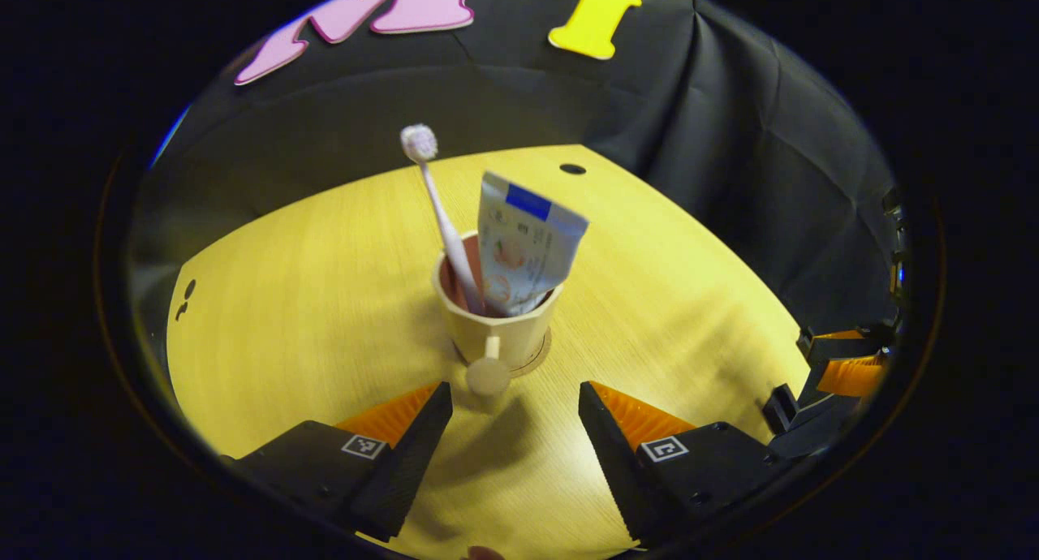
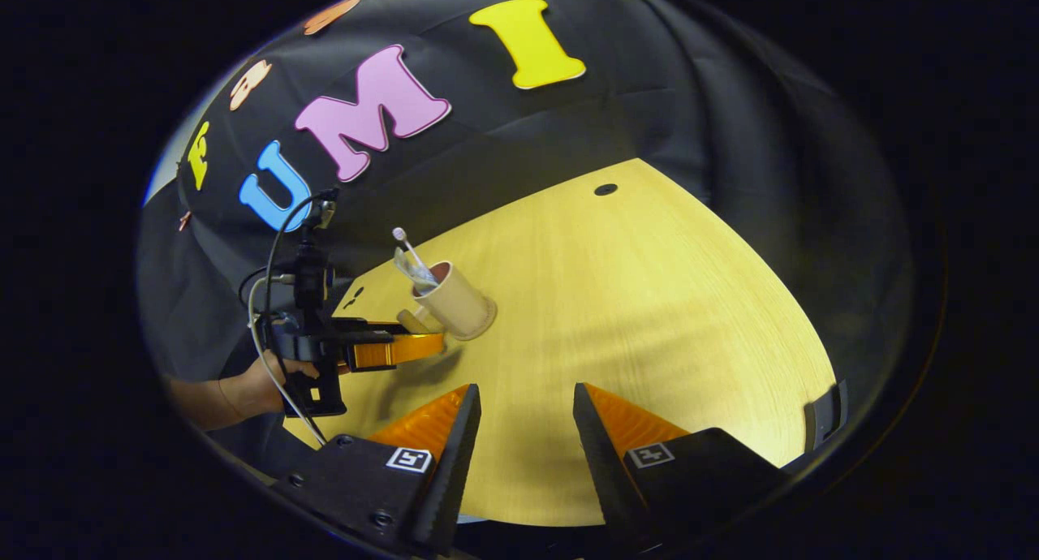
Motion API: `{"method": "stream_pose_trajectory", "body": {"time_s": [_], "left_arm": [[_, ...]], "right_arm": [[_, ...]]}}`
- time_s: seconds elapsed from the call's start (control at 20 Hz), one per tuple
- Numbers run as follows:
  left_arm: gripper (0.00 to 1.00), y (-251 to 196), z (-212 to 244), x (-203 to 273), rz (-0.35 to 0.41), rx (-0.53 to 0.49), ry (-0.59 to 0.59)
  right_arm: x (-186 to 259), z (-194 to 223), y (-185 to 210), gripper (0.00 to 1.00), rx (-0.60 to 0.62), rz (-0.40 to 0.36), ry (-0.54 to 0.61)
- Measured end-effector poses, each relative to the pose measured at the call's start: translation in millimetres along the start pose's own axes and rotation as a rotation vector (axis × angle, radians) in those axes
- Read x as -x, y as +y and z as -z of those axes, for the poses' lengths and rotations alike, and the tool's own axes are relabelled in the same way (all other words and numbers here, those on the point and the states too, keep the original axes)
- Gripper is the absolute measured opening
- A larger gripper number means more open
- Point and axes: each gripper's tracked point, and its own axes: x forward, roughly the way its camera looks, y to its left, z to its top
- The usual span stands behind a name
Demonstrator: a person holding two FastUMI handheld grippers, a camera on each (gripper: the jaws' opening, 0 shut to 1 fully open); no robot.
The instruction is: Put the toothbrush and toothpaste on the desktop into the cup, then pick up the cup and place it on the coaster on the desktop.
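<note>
The cup stands on the coaster mid-counter, hiding most of it; toothbrush and toothpaste stand inside. Left claw gapes wide, just short of the handle. Right claw spread wide, holding nothing; its view shows the holding hand.

Lighting is strong and comes from above. The counter is brightly lit, with a glare patch at its right side in the left gripper view and mild washout in the right gripper view. The cup throws a soft shadow forward, toward the camera. The booth wall is dim. Focus is acceptable at centre in both views. Fisheye distortion bends the counter's edges, and the rims darken and blur.
</note>
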Motion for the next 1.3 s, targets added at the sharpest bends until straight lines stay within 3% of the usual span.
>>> {"method": "stream_pose_trajectory", "body": {"time_s": [0.1,0.15,0.3,0.6,0.7,0.75,0.8,0.85,1.3], "left_arm": [[0.93,5.4,-4.0,26.8,-0.008,0.026,-0.061],[0.98,7.1,-6.6,42.8,-0.011,0.039,-0.094],[0.98,12.8,-13.2,90.7,-0.029,0.075,-0.195],[0.98,28.0,-25.7,165.5,-0.083,0.141,-0.344],[0.98,35.4,-26.0,181.0,-0.1,0.138,-0.374],[0.98,37.3,-26.5,188.9,-0.11,0.133,-0.386],[0.98,40.5,-26.0,194.9,-0.118,0.127,-0.398],[0.97,41.9,-25.1,200.8,-0.125,0.123,-0.408],[0.98,38.1,-8.3,228.8,-0.123,0.122,-0.435]], "right_arm": [[-3.8,-2.3,19.6,0.71,0.024,-0.028,0.001],[-4.5,-4.4,30.1,0.74,0.032,-0.043,0.003],[-5.9,-16.7,68.5,0.75,0.055,-0.101,-0.013],[-6.2,-39.1,136.1,0.89,0.139,-0.186,-0.069],[-8.3,-40.7,151.5,0.95,0.16,-0.198,-0.082],[-9.7,-40.9,157.5,0.87,0.176,-0.201,-0.086],[-10.2,-40.8,162.5,0.96,0.191,-0.201,-0.09],[-9.9,-40.8,167.6,0.97,0.198,-0.204,-0.092],[-1.9,-38.5,196.2,0.97,0.234,-0.207,-0.112]]}}
